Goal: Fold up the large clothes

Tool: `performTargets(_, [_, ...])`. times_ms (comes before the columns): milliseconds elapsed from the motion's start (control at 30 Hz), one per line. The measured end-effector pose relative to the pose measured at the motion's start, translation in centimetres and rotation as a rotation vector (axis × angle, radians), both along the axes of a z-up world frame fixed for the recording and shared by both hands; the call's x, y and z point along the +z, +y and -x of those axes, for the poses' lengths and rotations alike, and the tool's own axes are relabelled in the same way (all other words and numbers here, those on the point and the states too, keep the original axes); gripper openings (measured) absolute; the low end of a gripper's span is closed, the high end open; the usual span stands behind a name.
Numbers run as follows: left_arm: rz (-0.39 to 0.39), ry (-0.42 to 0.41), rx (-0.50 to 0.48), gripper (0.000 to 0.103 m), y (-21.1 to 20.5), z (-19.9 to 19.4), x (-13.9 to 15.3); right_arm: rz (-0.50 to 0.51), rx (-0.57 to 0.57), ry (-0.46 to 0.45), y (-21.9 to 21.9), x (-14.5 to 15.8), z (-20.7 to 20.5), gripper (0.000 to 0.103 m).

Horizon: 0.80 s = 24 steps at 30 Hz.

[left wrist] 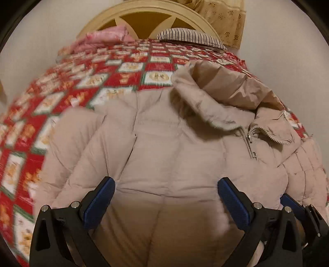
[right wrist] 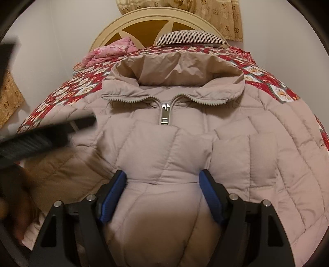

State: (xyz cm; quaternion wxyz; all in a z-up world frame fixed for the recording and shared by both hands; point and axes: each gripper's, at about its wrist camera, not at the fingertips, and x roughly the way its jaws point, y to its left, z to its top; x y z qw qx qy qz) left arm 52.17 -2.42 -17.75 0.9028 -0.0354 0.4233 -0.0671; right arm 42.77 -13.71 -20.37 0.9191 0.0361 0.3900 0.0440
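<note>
A beige quilted puffer jacket (left wrist: 168,147) lies front up on the bed, zipped, its hood toward the headboard. In the right wrist view the jacket (right wrist: 267,131) fills the frame, with its metal zipper pull (right wrist: 165,115) in the middle. My left gripper (left wrist: 166,185) is open, its blue pads either side of a bulging fold of jacket. My right gripper (right wrist: 162,177) has its blue pads pressed against both sides of a puffy folded part of the jacket. The left gripper's dark body (right wrist: 41,137) crosses the left of the right wrist view. The right gripper (left wrist: 296,205) shows at the lower right of the left wrist view.
The bed has a red patchwork quilt (left wrist: 67,96), a cream rounded headboard (right wrist: 152,15), a pink folded blanket (right wrist: 111,50) and a striped pillow (right wrist: 191,38). A gold patterned curtain (right wrist: 218,12) hangs behind. White walls stand on both sides.
</note>
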Motion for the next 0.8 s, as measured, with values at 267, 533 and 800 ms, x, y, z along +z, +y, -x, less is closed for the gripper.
performTargets(267, [-0.081,-0.016,0.010,0.102,-2.2,0.1,-0.8,0.013,0.003,-0.001,0.1,0.0,0.0,0.079])
performTargets(533, [-0.029,-0.036,0.011,0.102,-0.4,0.7,-0.8,-0.090,0.052,0.017,-2.2,3.3,-0.2,0.079])
performTargets(800, [0.011,-0.051,0.012,0.102,0.3,0.9,-0.6,0.086,0.107,-0.095,-4.5,10.7,-11.3,0.084])
